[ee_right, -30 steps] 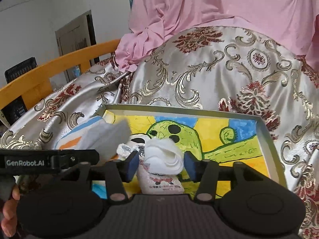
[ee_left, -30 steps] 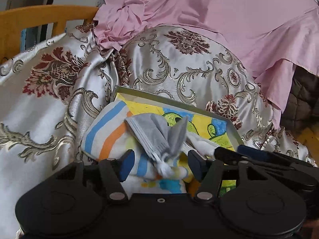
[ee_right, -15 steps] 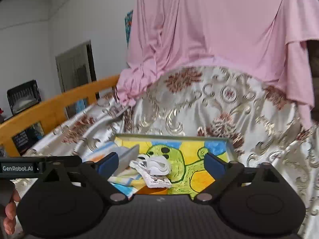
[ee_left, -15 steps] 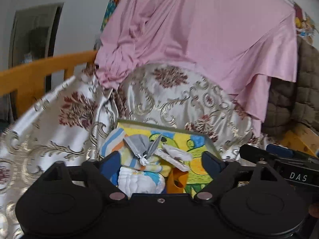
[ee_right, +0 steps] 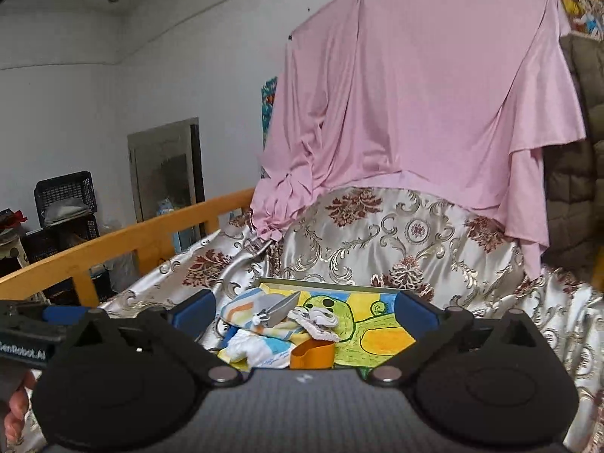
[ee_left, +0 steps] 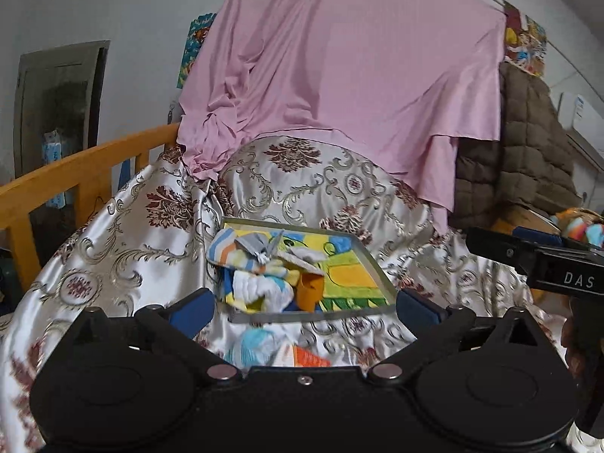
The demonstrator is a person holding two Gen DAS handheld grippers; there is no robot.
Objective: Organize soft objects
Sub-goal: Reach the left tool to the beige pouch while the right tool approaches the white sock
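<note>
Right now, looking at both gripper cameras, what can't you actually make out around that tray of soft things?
- Left wrist view: a blue and orange soft item in front of the tray is partly cut off by the left gripper body.
- Right wrist view: the tray's near edge is hidden by the right gripper body.
- Both views: the grey cloth bundle overlaps the striped cloth; what lies beneath is hidden.
- Left wrist view: colourful items at the right edge are too small to identify.

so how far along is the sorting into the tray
Done: a grey sock, white sock and other soft pieces lie piled in the cartoon-print tray. In hand: nothing; the left gripper and right gripper are both open and empty. Left: a blue and orange soft item lies on the bedspread outside the tray.
</note>
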